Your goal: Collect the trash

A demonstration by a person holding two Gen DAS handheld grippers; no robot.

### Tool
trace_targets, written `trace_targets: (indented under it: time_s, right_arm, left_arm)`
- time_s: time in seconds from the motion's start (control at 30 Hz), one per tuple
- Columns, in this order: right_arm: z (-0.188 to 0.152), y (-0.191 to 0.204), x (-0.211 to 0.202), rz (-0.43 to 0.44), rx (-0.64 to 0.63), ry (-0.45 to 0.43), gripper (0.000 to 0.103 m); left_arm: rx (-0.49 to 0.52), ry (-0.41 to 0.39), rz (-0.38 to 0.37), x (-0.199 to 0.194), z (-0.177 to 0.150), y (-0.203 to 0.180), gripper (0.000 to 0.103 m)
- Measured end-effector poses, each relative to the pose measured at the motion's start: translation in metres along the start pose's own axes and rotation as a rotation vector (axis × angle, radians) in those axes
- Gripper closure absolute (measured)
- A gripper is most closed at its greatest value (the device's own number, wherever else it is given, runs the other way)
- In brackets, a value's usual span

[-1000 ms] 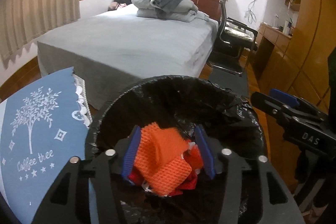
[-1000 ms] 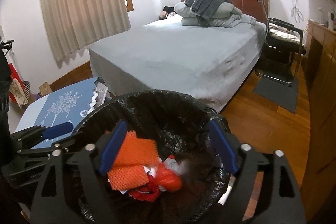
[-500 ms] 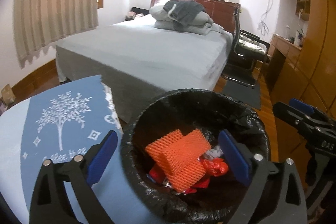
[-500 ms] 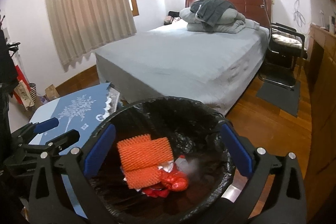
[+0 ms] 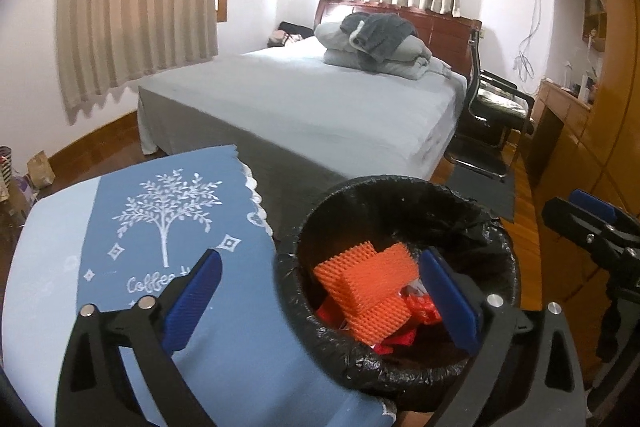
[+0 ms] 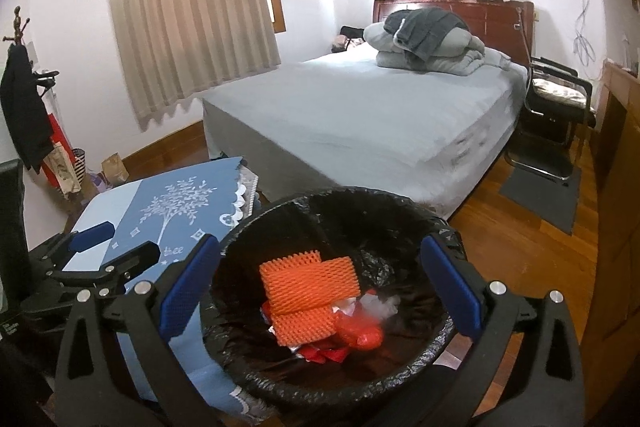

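A round bin lined with a black bag (image 5: 360, 359) (image 6: 280, 383) stands beside a small table. Inside it lie orange foam netting (image 5: 368, 291) (image 6: 308, 287) and red crumpled wrappers (image 6: 358, 337). My left gripper (image 5: 320, 303) hovers above the bin's left rim, jaws wide open and empty, one blue pad over the tablecloth and the other over the bin. My right gripper (image 6: 320, 291) hangs over the bin's mouth, also wide open with nothing between its blue pads. Each gripper shows at the edge of the other's view.
The table beside the bin wears a blue cloth with a white tree print (image 5: 168, 223) (image 6: 176, 211). A grey bed (image 5: 320, 107) with folded blankets lies beyond. A black chair (image 6: 556, 99), a floor mat and wooden cabinets (image 5: 592, 131) line the right side; bags sit by the left wall.
The left gripper let go of the orange netting, which now lies in the bin. Both grippers opened wide, rose and drew back from the bin.
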State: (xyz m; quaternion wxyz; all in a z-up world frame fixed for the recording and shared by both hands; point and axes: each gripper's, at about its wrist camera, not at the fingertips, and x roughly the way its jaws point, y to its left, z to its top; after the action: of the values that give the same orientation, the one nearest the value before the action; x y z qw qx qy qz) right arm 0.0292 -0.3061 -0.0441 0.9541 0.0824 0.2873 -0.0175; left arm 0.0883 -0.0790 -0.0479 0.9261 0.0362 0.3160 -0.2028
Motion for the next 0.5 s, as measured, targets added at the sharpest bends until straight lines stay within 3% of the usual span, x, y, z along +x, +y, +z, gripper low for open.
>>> trace_targets:
  time_s: [0.5]
  right_arm:
    - [0.005, 0.024, -0.023, 0.023, -0.043, -0.027, 0.005]
  left_arm:
    - [-0.003, -0.070, 0.023, -0.040, 0.003, 0.004, 0.006]
